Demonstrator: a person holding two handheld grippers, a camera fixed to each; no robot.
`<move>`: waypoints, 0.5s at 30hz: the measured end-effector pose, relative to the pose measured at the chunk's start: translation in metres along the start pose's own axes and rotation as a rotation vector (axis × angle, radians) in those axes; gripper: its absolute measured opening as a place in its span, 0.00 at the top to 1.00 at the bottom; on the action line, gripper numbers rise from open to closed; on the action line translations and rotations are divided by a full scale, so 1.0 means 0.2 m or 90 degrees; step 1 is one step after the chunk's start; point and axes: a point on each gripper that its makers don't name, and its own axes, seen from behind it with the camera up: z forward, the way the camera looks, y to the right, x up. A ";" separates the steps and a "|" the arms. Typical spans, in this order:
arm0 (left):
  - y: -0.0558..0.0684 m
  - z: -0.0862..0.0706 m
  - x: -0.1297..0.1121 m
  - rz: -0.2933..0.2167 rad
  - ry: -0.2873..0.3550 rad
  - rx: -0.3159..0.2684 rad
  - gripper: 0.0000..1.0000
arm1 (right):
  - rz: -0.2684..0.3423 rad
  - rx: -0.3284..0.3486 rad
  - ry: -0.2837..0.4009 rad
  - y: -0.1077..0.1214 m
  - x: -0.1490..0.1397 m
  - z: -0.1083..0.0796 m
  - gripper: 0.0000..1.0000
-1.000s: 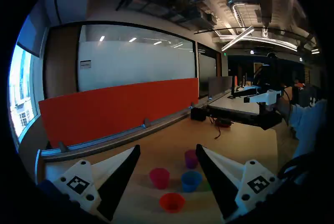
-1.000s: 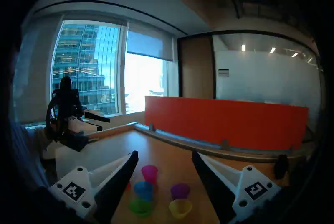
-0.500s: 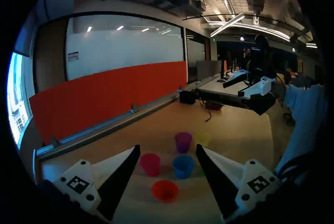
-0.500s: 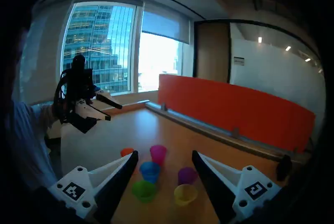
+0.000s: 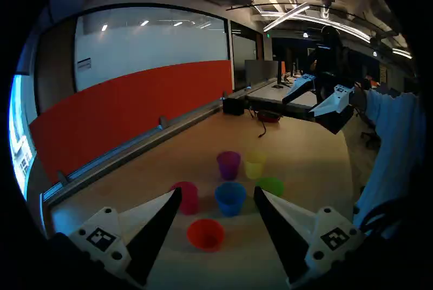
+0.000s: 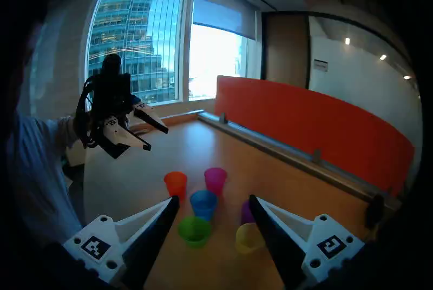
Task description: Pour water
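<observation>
Several small plastic cups stand in a cluster on the wooden desk [image 5: 303, 155]. In the left gripper view I see purple [image 5: 228, 164], yellow [image 5: 254, 165], green [image 5: 269, 185], blue [image 5: 230, 198], magenta [image 5: 187, 197] and orange [image 5: 205, 234] cups. My left gripper [image 5: 216, 189] hovers open above them, empty. The right gripper view has the same cups: orange [image 6: 176, 184], magenta [image 6: 215, 180], blue [image 6: 203, 204], green [image 6: 195, 230], purple [image 6: 247, 211], yellow [image 6: 249, 237]. My right gripper [image 6: 212, 198] is open and empty over them. Each gripper appears farther off in the other's view, left gripper [image 6: 157, 139] and right gripper [image 5: 296, 108].
An orange partition [image 5: 135, 106] with a metal rail runs along the desk's far side. A black box [image 5: 234, 106] and a cable lie near it. Large windows [image 6: 140, 46] stand behind the desk's end. A light sleeve [image 5: 395, 144] holds the far gripper.
Both views have tilted down and drawn nearer the cups, which now sit higher in each image with all of them in sight. Both grippers stay open.
</observation>
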 end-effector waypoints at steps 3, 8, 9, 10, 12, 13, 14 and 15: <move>0.01 0.01 -0.02 0.002 -0.008 -0.003 0.01 | -0.003 0.005 -0.010 -0.01 -0.04 0.01 0.00; 0.01 0.04 -0.07 0.002 -0.021 -0.006 0.01 | -0.009 0.016 -0.028 -0.04 -0.11 0.04 0.00; 0.01 0.05 -0.08 0.002 -0.022 -0.006 0.01 | -0.010 0.018 -0.032 -0.04 -0.12 0.05 0.00; 0.01 0.05 -0.09 0.001 -0.023 -0.007 0.01 | -0.011 0.021 -0.035 -0.05 -0.14 0.06 0.00; 0.01 0.06 -0.10 0.000 -0.025 -0.008 0.01 | -0.012 0.025 -0.043 -0.06 -0.17 0.07 0.00; 0.02 0.07 -0.11 -0.001 -0.026 -0.009 0.01 | -0.013 0.027 -0.046 -0.07 -0.19 0.08 0.00; 0.02 0.07 -0.12 -0.003 -0.027 -0.009 0.01 | -0.014 0.030 -0.049 -0.07 -0.20 0.08 0.00; 0.02 0.08 -0.12 -0.003 -0.028 -0.010 0.01 | -0.014 0.031 -0.053 -0.08 -0.22 0.09 0.00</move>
